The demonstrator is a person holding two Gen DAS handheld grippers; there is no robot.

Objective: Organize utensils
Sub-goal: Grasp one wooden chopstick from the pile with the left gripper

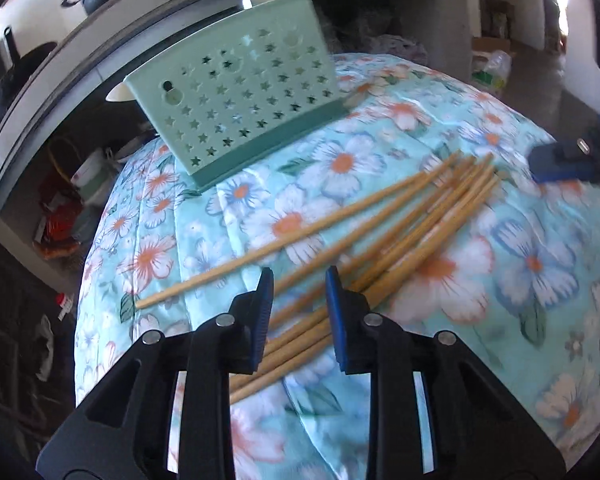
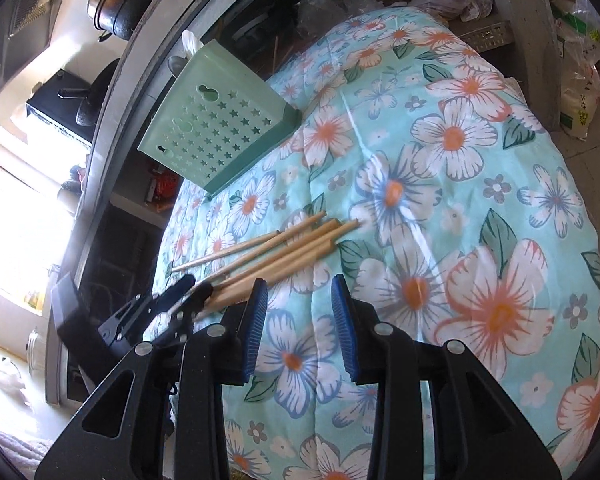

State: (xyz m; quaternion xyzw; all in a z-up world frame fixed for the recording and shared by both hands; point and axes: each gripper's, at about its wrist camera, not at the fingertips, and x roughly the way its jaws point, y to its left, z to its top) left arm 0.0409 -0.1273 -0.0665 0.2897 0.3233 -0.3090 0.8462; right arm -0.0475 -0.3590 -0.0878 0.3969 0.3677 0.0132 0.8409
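My left gripper [image 1: 298, 276] straddles the near ends of the loose chopsticks [image 1: 380, 236] on the floral cloth [image 1: 500, 320], jaws parted, gripping nothing; my right gripper [image 2: 300, 284] waits parted, empty; the green holder [image 1: 236, 108] stands beyond

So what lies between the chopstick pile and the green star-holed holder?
Only bare floral cloth separates the chopsticks from the holder; both wrist views show it.

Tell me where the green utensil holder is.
In both views the green utensil holder stands at the floral cloth's far left edge, beyond the chopsticks.
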